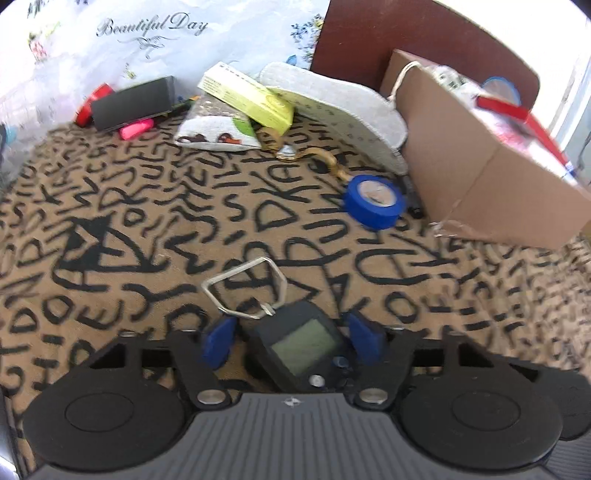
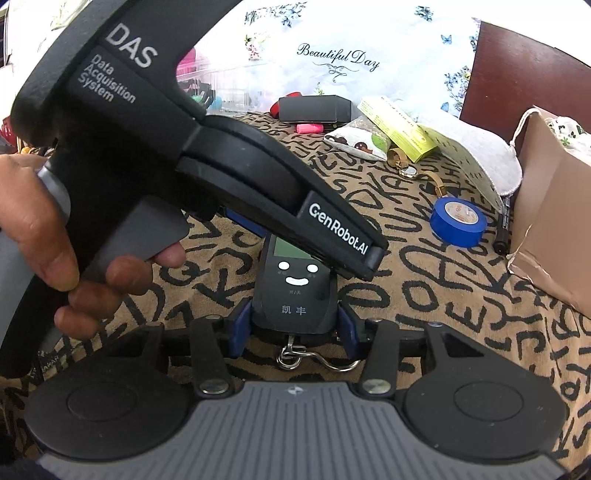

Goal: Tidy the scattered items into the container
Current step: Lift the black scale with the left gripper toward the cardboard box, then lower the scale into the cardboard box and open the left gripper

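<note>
Both grippers are closing on the same black hanging scale (image 2: 293,291): the right gripper (image 2: 293,326) is pinching its lower end just above the hook, and the left gripper (image 1: 293,341) is flanking the screen end, pads close beside the body though contact there is hard to confirm. Judging by the layout, tidying is only partly along. At the right of the frame the cardboard box (image 1: 476,162) is already holding some things, while the blue tape roll (image 1: 373,201), a black marker (image 2: 503,225), a gold watch (image 1: 295,147), a yellow-green carton (image 1: 247,98), a printed pouch (image 1: 212,129), a black case (image 1: 133,101) and a pink highlighter (image 1: 136,129) are lying outside it. Everything is sitting on a surface (image 1: 147,221) draped in tan cloth with black letters; a white "Beautiful Day" sheet (image 1: 155,29) is hanging behind.
</note>
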